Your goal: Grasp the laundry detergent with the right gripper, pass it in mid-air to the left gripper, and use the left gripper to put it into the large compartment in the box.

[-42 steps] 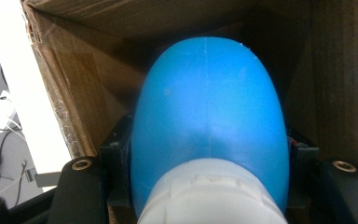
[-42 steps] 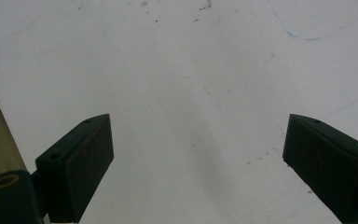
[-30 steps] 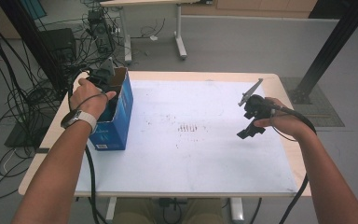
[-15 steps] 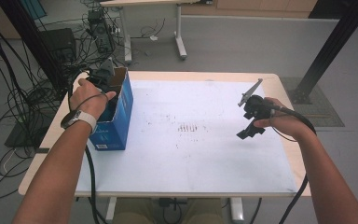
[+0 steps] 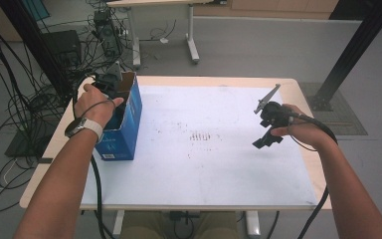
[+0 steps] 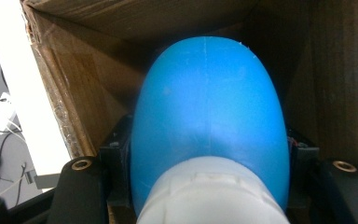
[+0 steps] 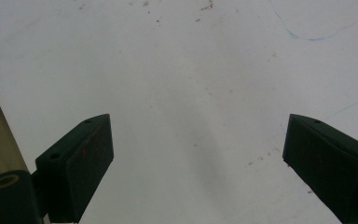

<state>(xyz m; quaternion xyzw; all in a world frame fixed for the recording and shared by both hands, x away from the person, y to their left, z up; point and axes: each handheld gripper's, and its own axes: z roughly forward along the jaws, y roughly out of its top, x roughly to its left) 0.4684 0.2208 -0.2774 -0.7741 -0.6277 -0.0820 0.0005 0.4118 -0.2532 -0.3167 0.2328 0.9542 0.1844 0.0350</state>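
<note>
Extraction of a blue-and-white object (image 6: 207, 140) from an open cardboard box (image 5: 128, 119), shown at an early stage. The box, blue on its outer faces and brown inside, is seen standing at the left edge of the white table (image 5: 219, 164), and it serves as the landmark for all positions given here. The left gripper (image 5: 110, 82) is seen lowered into the open top of the box, with the person's left hand (image 5: 95, 104) resting over the rim. In the left gripper view the rounded blue body with its white lower part is seen clamped between the two black jaws, deep among the brown inner walls; the object is therefore held but is not yet lifted clear of the box. What kind of object it is cannot be told. The right gripper (image 5: 267, 130) is held well to the right of the box, above the bare table top, in the person's right hand (image 5: 298, 128); in the right gripper view its jaws are seen wide apart with nothing between them and only the white, lightly speckled surface beneath. Grasping is judged to be done; the lift out of the box and the setting down on the table are judged to remain.
</note>
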